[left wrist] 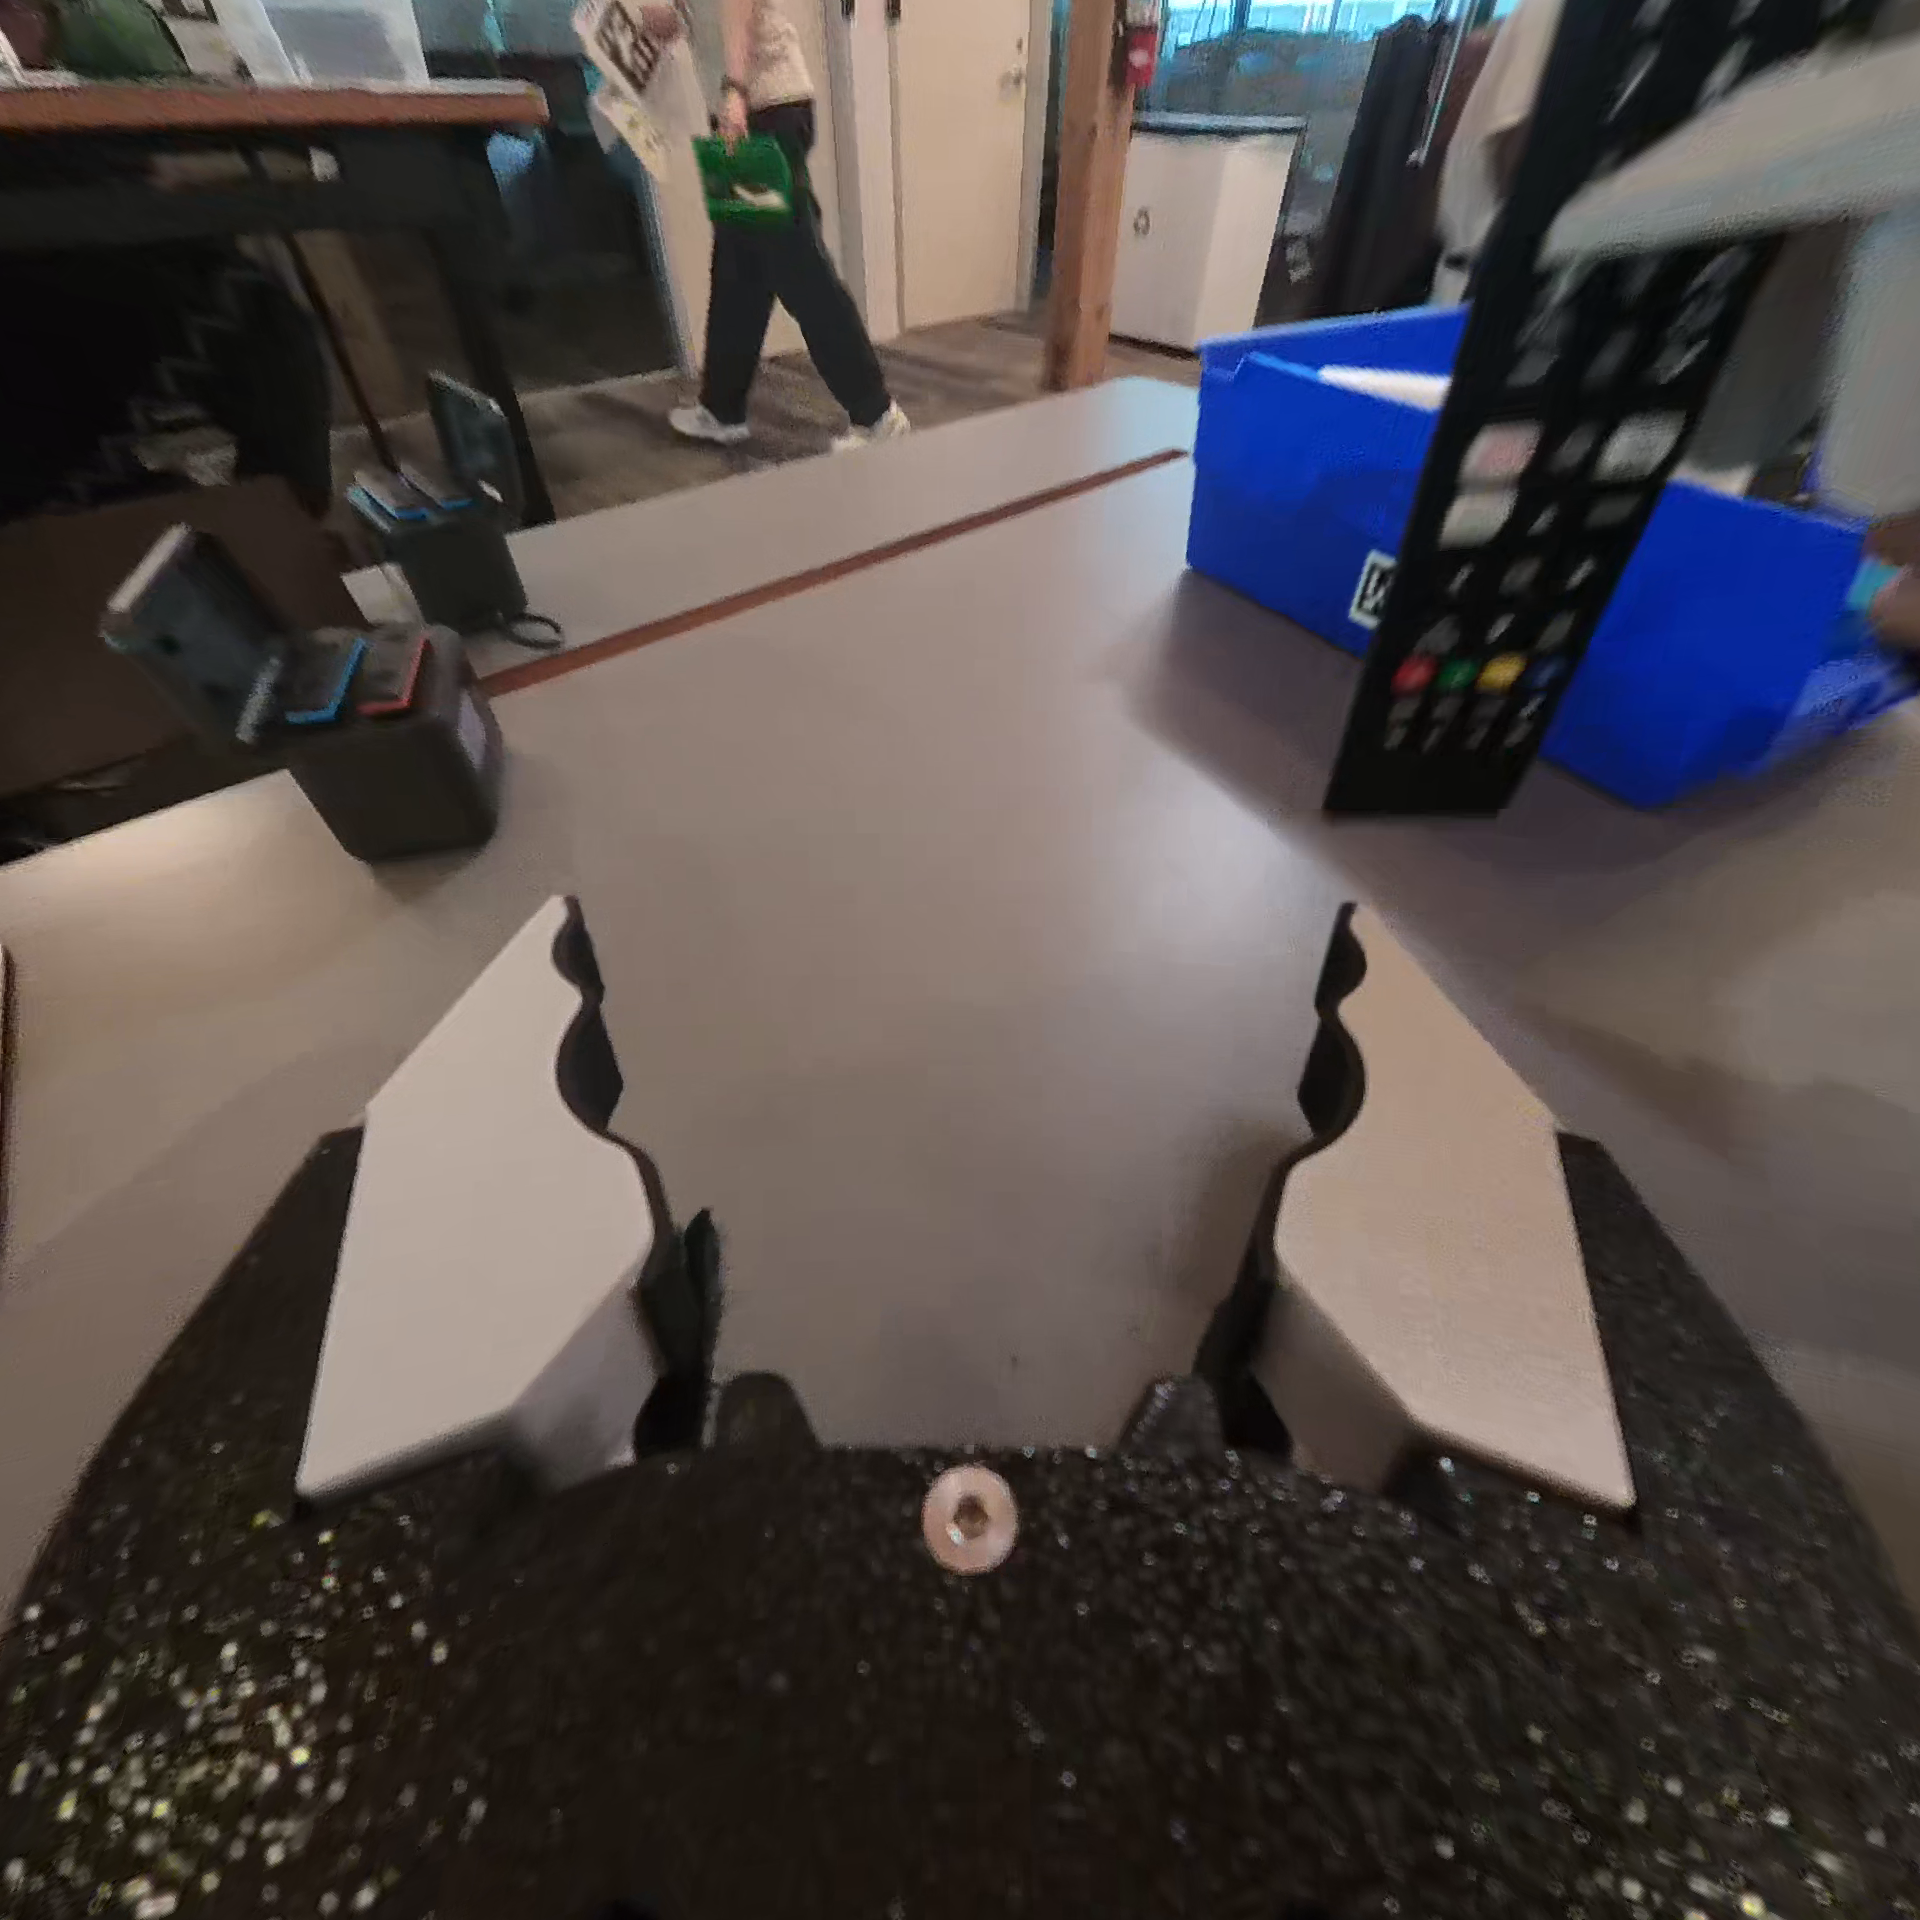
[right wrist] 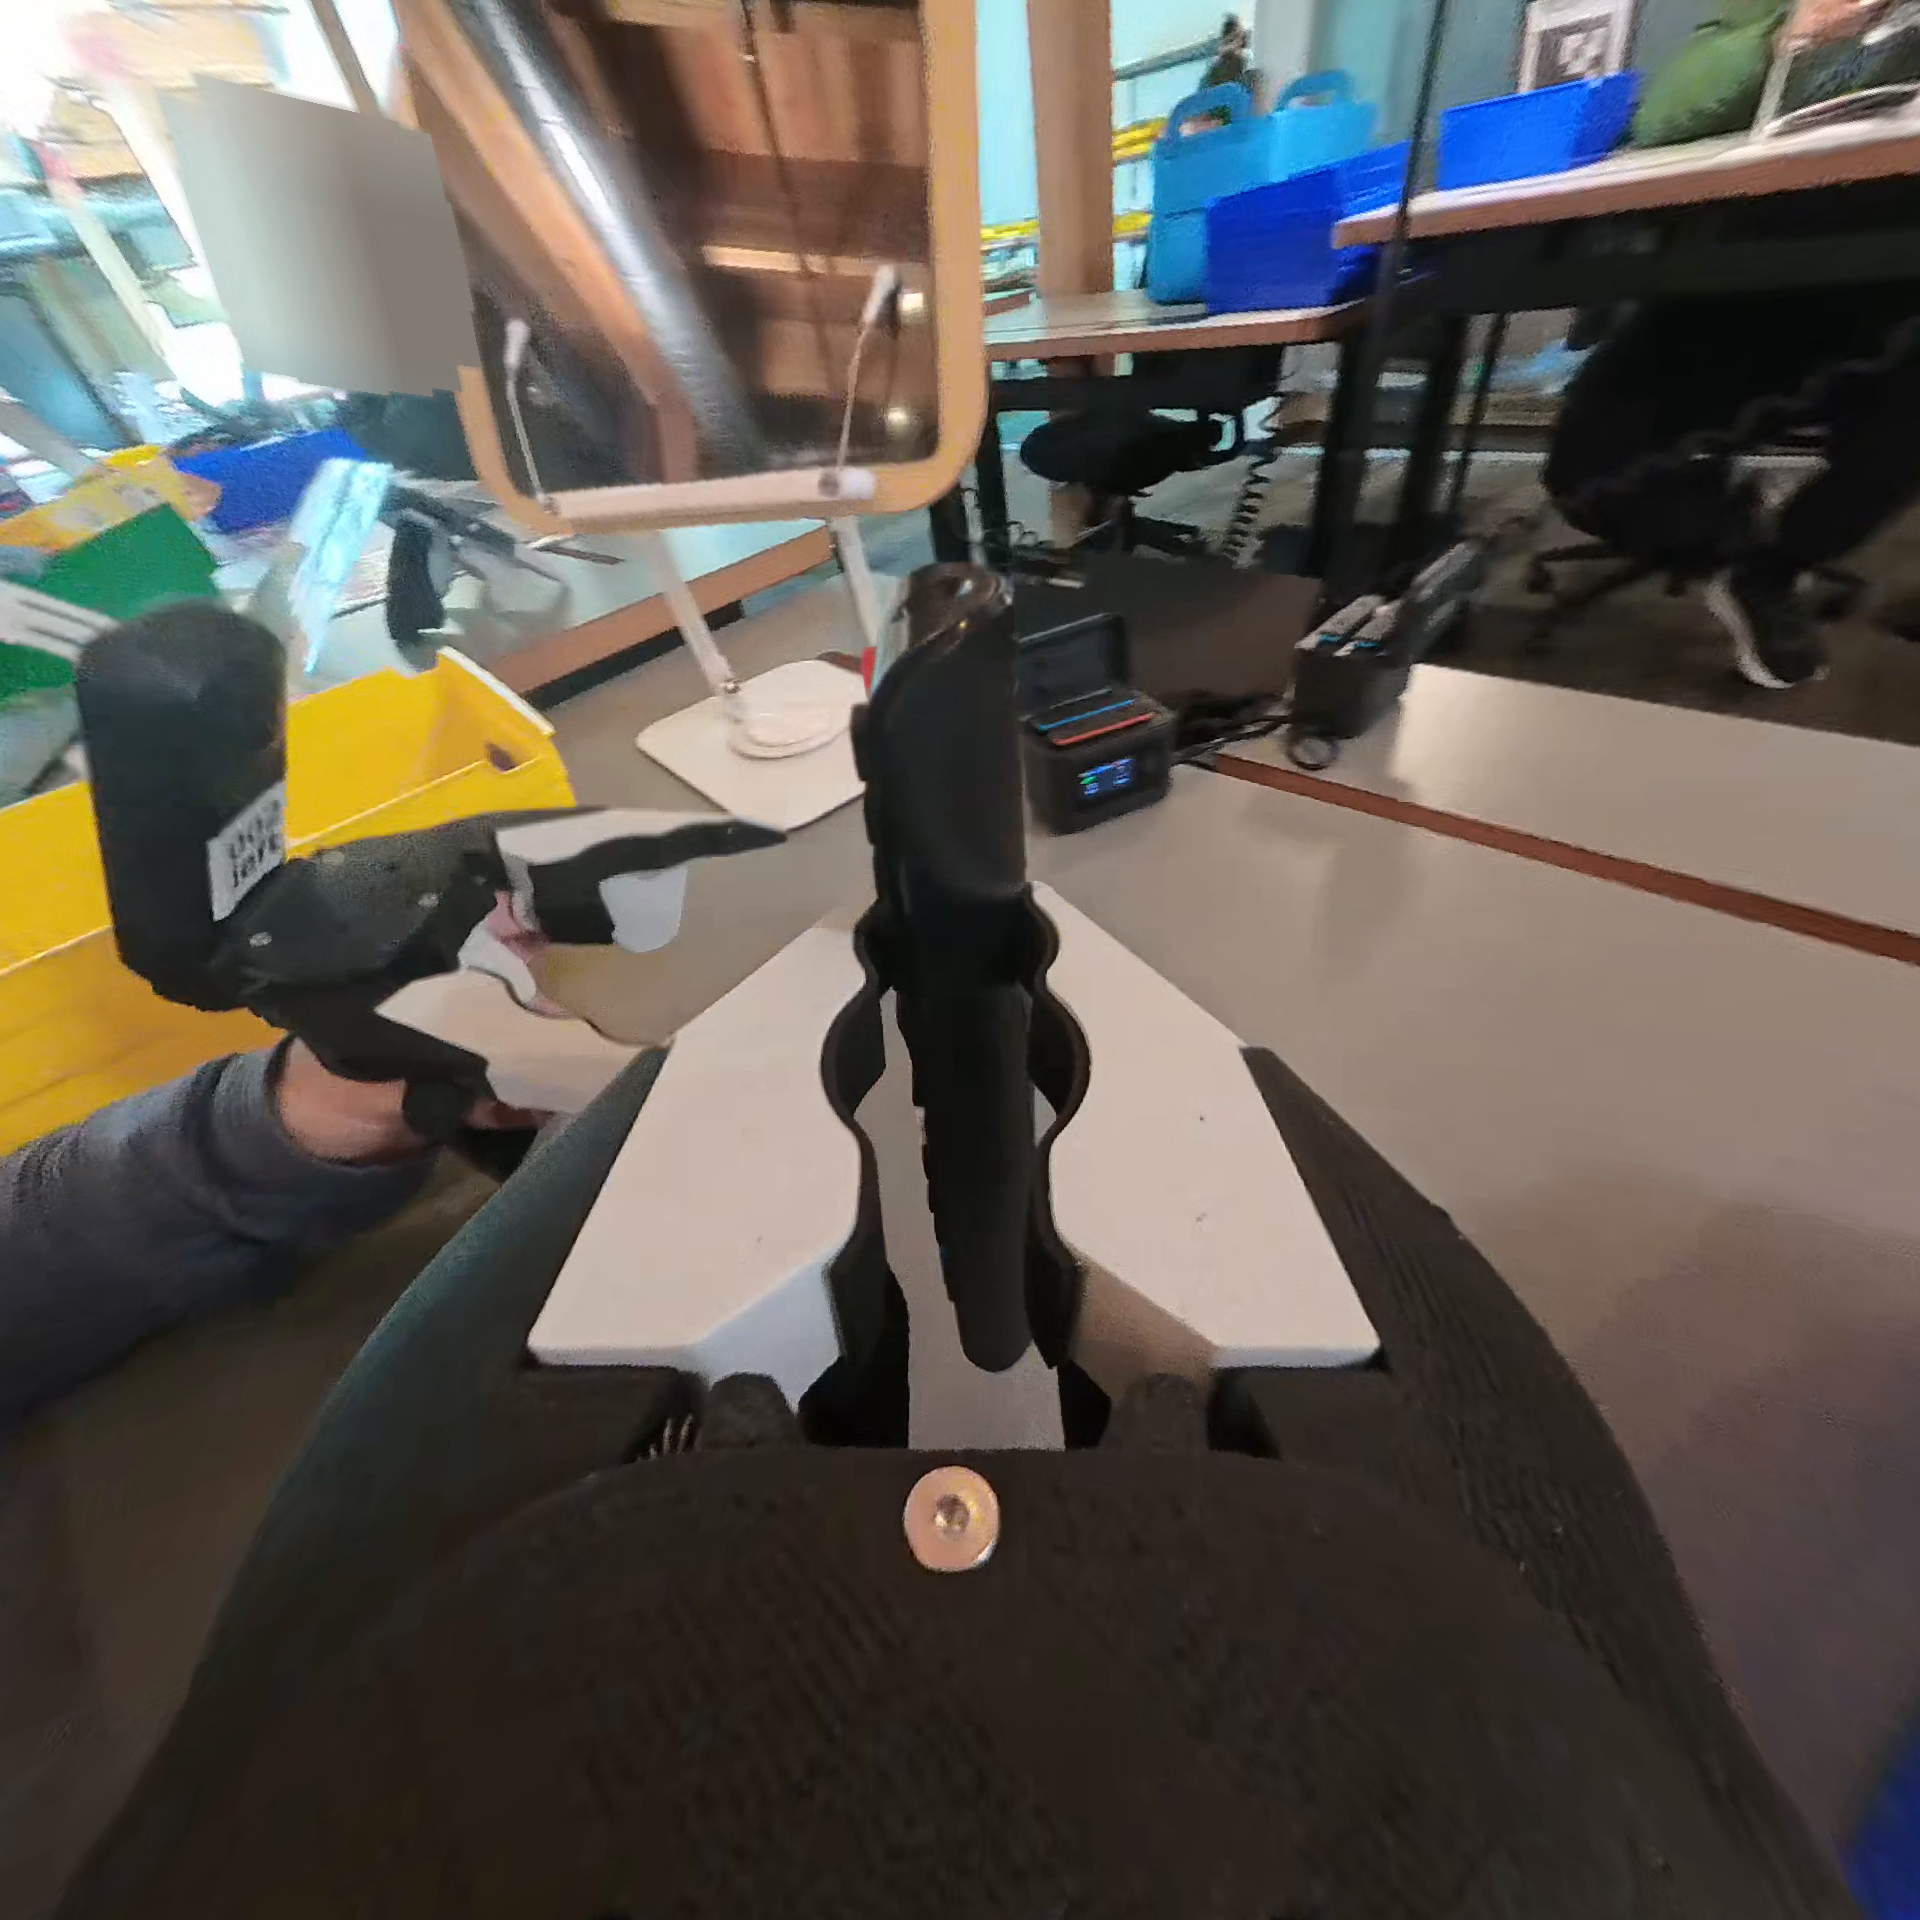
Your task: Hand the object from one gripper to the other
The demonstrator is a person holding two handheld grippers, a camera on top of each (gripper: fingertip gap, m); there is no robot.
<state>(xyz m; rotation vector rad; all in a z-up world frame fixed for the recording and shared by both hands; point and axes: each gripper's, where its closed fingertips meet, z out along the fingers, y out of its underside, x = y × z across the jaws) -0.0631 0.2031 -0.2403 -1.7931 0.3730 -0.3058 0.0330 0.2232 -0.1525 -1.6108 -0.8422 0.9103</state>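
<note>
On the left of the left wrist view, a dark charger box [left wrist: 400, 748] with its lid tipped open stood on the grey table [left wrist: 935, 790], and a second like it sat farther back. The left gripper [left wrist: 961, 997] was spread wide with nothing between its white fingers [left wrist: 488, 1174], only bare table showing through the gap. To the right, a black remote control [left wrist: 1496, 582] with coloured buttons hung upright and slightly tilted, its lower end clear of the table, in front of a blue bin [left wrist: 1309, 488]. The right gripper's finger [left wrist: 1714, 166] crossed its upper part as a blurred grey bar.

In the right wrist view, a yellow bin [right wrist: 416, 758] sat at far left. Just ahead of it the left gripper [right wrist: 665, 873] was held by a hand [right wrist: 343, 1101] in a grey sleeve, its tips aimed toward the remote control but not touching it. At centre the right gripper [right wrist: 956, 925] was closed on the remote control [right wrist: 951, 831], seen edge-on, pinched near its lower end. Behind it stood a mirror on a white stand [right wrist: 748, 727], then the charger box [right wrist: 1096, 758].
</note>
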